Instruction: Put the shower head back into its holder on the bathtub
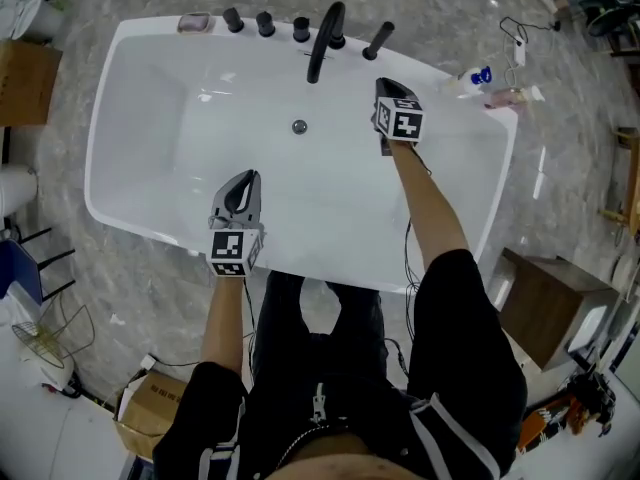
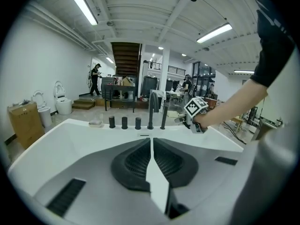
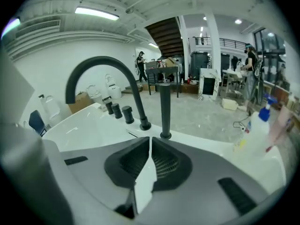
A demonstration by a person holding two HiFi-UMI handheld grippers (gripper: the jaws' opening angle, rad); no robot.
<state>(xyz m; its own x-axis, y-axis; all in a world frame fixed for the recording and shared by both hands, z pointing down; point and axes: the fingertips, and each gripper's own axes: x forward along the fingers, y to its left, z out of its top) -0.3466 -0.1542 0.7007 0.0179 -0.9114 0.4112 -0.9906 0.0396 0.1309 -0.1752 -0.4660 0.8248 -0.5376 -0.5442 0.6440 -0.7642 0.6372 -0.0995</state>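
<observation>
The black hand shower (image 1: 379, 40) stands upright in its holder on the far rim of the white bathtub (image 1: 150, 158), just right of the curved black spout (image 1: 325, 38). My right gripper (image 1: 390, 88) hovers over the tub a little in front of it, shut with nothing between its jaws. In the right gripper view the hand shower (image 3: 165, 108) rises straight ahead of that gripper (image 3: 150, 139), apart from it. My left gripper (image 1: 243, 180) is shut and empty above the tub's near left side; in its own view the gripper (image 2: 152, 140) faces the fixtures and the hand shower (image 2: 164, 117).
Three black knobs (image 1: 265, 23) and a soap dish (image 1: 194, 23) line the far rim left of the spout. The drain (image 1: 299, 126) sits mid-tub. A spray bottle (image 1: 480, 76) lies at the right rim corner. A wooden box (image 1: 550, 303) stands on the floor to the right.
</observation>
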